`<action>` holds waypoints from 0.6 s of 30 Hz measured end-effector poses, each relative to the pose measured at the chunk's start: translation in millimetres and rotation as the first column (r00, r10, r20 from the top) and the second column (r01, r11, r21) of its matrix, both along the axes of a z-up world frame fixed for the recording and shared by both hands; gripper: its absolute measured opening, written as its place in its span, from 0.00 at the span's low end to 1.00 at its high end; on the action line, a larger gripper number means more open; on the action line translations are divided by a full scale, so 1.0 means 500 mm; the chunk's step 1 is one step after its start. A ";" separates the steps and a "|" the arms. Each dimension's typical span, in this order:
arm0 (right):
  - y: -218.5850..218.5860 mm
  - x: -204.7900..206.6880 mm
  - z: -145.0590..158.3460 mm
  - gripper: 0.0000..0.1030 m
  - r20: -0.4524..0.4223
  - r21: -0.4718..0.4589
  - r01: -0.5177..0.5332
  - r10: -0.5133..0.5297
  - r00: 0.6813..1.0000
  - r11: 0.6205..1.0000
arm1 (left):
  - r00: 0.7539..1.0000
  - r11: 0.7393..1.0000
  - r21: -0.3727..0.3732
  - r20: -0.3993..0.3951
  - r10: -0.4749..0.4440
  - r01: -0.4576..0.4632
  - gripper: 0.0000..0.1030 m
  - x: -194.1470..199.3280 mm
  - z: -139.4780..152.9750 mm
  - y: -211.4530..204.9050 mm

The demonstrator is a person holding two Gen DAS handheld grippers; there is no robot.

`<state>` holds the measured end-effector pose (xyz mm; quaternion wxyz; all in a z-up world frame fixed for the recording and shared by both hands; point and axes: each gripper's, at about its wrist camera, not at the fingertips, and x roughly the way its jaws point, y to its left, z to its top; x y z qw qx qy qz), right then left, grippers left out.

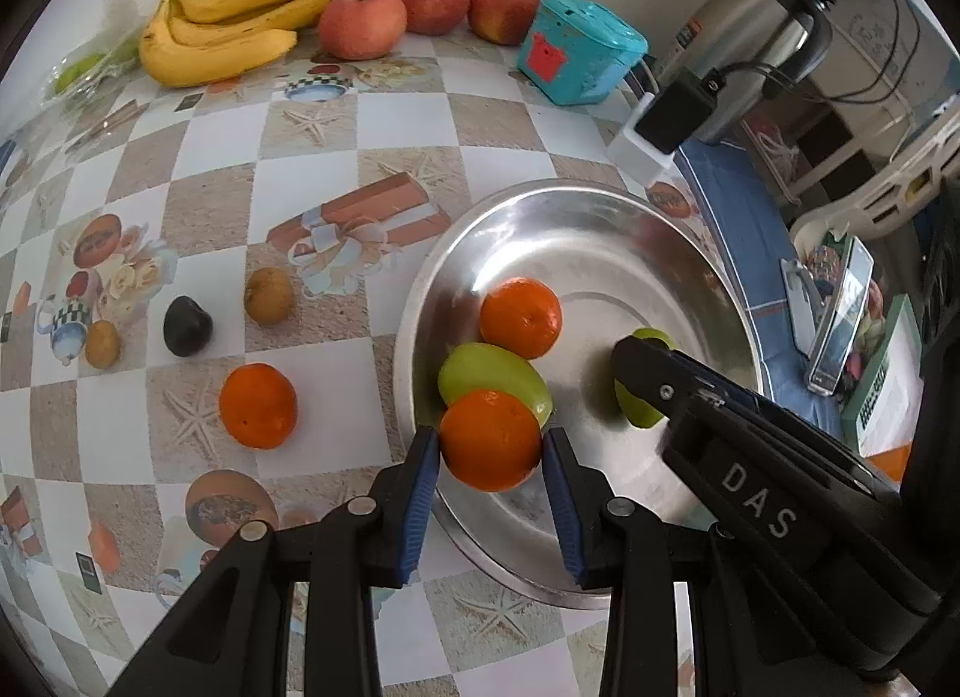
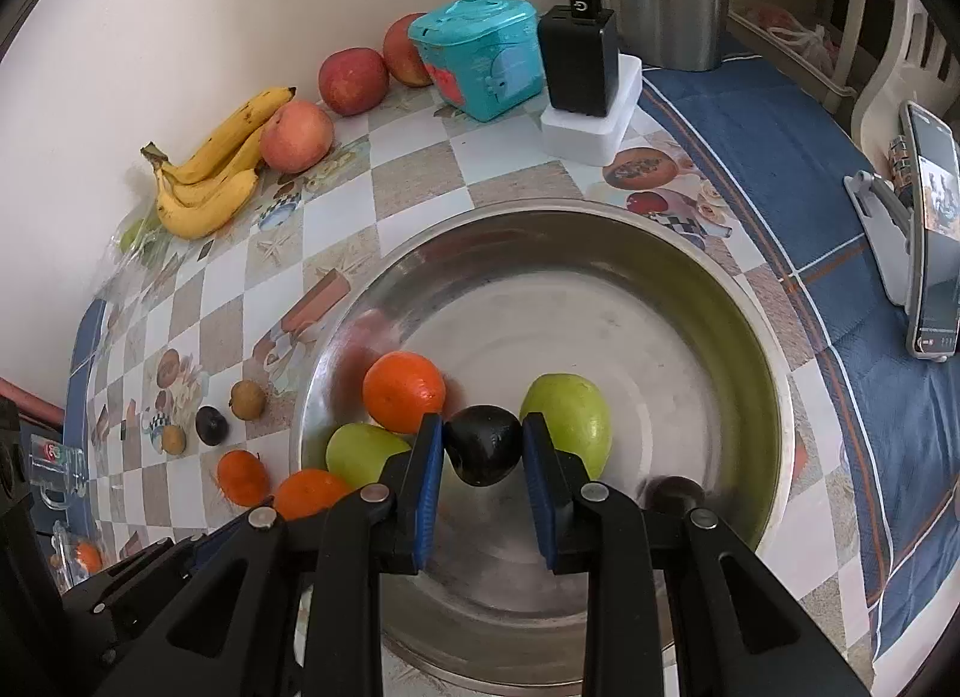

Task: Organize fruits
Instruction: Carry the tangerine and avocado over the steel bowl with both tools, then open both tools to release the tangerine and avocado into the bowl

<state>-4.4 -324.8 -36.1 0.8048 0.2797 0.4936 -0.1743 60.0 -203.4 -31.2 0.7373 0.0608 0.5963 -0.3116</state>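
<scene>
Steel round basin (image 2: 750, 337), near side: left gripper (image 1: 491, 451) clamps round orange tangerine (image 1: 489, 439); right gripper (image 2: 483, 445) clamps dark plum-like fruit (image 2: 483, 442). Risk: dropped fruit probably rolls, knocking neighbours.

Gripped orange (image 1: 489, 439) and dark plum (image 2: 483, 443) over bowl (image 2: 690, 301)

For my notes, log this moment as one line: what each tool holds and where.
left tool: shut on orange over bowl rim | right tool: shut on dark fruit over bowl | neither released yet
</scene>
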 end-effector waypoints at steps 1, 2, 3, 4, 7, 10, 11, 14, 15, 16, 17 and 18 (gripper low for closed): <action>0.001 0.001 0.000 0.27 -0.003 0.000 -0.001 0.001 1.000 1.000 | 1.000 1.000 0.002 -0.002 -0.006 0.006 0.37 -0.002 0.000 -0.002; 0.001 0.001 -0.001 0.27 -0.005 0.001 -0.002 0.002 1.000 1.000 | 1.000 1.000 0.004 -0.004 -0.011 0.011 0.37 -0.004 -0.001 -0.004; 0.001 0.002 -0.003 0.28 -0.011 0.002 -0.004 0.004 1.000 1.000 | 1.000 1.000 0.005 -0.007 -0.018 0.018 0.37 -0.006 -0.002 -0.006; 0.001 0.003 -0.004 0.27 -0.014 0.003 -0.006 0.006 1.000 1.000 | 1.000 1.000 0.006 -0.010 -0.026 0.026 0.37 -0.009 -0.002 -0.009; 0.002 0.004 -0.006 0.28 -0.024 0.001 -0.012 0.012 1.000 1.000 | 0.999 0.999 0.019 -0.006 -0.044 0.044 0.37 -0.016 -0.003 -0.015; 0.002 0.005 -0.009 0.28 -0.035 0.003 -0.016 0.016 0.999 1.000 | 0.999 0.998 0.030 -0.003 -0.055 0.055 0.37 -0.021 -0.005 -0.019; 0.002 0.005 -0.011 0.28 -0.039 0.004 -0.017 0.017 0.999 1.000 | 0.998 0.998 0.030 -0.005 -0.057 0.057 0.38 -0.021 -0.005 -0.020; 0.002 0.005 -0.014 0.28 -0.047 0.006 -0.018 0.018 0.999 1.000 | 0.998 0.997 0.033 -0.014 -0.068 0.069 0.38 -0.023 -0.009 -0.023; 0.002 0.005 -0.014 0.29 -0.050 0.006 -0.018 0.019 0.999 1.000 | 0.998 0.997 0.029 -0.019 -0.067 0.068 0.38 -0.022 -0.010 -0.023; 0.001 0.005 -0.013 0.30 -0.051 0.006 -0.019 0.019 0.999 1.000 | 0.998 0.998 0.029 -0.024 -0.062 0.063 0.39 -0.021 -0.011 -0.022; 0.001 0.006 -0.013 0.31 -0.052 0.005 -0.019 0.020 0.998 1.000 | 0.998 0.998 0.031 -0.022 -0.060 0.061 0.39 -0.020 -0.010 -0.022; 0.000 0.006 -0.012 0.33 -0.052 0.003 -0.020 0.020 0.998 1.000 | 0.998 0.998 0.032 -0.019 -0.061 0.061 0.41 -0.020 -0.009 -0.022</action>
